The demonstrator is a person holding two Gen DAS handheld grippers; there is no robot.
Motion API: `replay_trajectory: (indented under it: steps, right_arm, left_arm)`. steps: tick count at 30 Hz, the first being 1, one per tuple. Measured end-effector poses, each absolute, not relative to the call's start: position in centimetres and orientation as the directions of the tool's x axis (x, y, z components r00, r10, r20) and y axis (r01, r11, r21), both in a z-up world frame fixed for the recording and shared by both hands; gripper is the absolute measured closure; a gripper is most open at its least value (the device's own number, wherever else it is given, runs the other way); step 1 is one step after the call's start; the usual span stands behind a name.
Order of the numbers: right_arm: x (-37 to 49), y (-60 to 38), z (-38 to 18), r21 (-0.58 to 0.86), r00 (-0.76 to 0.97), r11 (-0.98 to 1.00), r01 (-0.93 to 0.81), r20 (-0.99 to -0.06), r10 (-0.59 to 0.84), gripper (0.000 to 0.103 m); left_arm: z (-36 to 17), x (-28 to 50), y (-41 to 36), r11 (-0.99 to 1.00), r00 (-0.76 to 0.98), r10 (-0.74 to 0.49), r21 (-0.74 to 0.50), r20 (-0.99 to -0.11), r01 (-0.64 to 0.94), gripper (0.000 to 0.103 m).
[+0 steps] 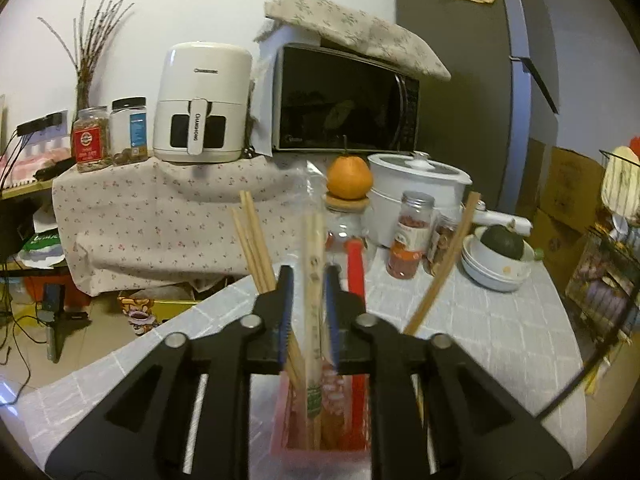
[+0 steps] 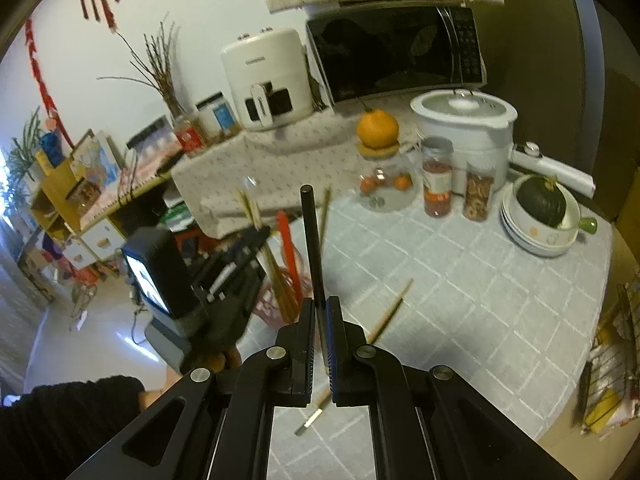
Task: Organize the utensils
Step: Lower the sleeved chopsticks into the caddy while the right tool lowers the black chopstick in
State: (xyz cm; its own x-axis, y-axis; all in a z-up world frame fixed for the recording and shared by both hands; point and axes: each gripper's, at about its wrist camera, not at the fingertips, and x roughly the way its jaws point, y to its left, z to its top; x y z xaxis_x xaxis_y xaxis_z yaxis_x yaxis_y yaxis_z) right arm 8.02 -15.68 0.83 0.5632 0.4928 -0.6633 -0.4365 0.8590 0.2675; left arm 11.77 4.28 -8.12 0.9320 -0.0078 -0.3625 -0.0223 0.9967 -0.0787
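In the left wrist view my left gripper (image 1: 309,280) is shut on a pair of wooden chopsticks in a clear wrapper (image 1: 313,264), held upright over a pink utensil holder (image 1: 320,444). The holder contains several wooden chopsticks (image 1: 254,244) and a red utensil (image 1: 356,272). In the right wrist view my right gripper (image 2: 319,312) is shut on a black chopstick (image 2: 311,240), held upright. The left gripper (image 2: 240,256) and the holder (image 2: 276,308) show to its left. Loose wooden chopsticks (image 2: 386,314) lie on the grey tiled table (image 2: 460,280).
At the table's back stand a glass jar topped by an orange (image 2: 378,128), spice jars (image 2: 437,176), a white cooker (image 2: 464,120) and stacked bowls with a green squash (image 2: 540,208). An air fryer (image 1: 202,104) and microwave (image 1: 344,100) sit behind. A wire rack (image 2: 616,344) stands right.
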Motion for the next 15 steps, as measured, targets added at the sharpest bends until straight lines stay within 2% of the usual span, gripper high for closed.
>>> replay_trajectory:
  steps: [1,3,10,15]
  right_arm:
    - [7.9,-15.5,1.2,0.271,0.567,0.855,-0.441,-0.655,0.5,0.098]
    - [7.8,-15.1,1.9,0.28,0.573,0.848,-0.45,-0.638,0.514,0.098]
    - [8.1,-13.9,3.9,0.301,0.604,0.834,-0.462,-0.582,0.544,0.098]
    - [8.7,-12.9,4.6,0.303,0.63,0.83,-0.469,-0.544,0.555,0.098]
  left_arm:
    - [-7.8,11.5,4.3,0.997,0.927,-0.012,-0.073,-0.375,-0.016,0.07]
    - [-7.2,10.9,4.6,0.997,0.919,-0.029,-0.075,-0.394,0.0,0.061]
    - [-5.1,8.2,7.6,0.989,0.865,-0.012,-0.133,-0.501,-0.063,0.04]
    - [-4.9,6.9,8.9,0.984,0.779,0.018,-0.127,-0.627,-0.125,0.035]
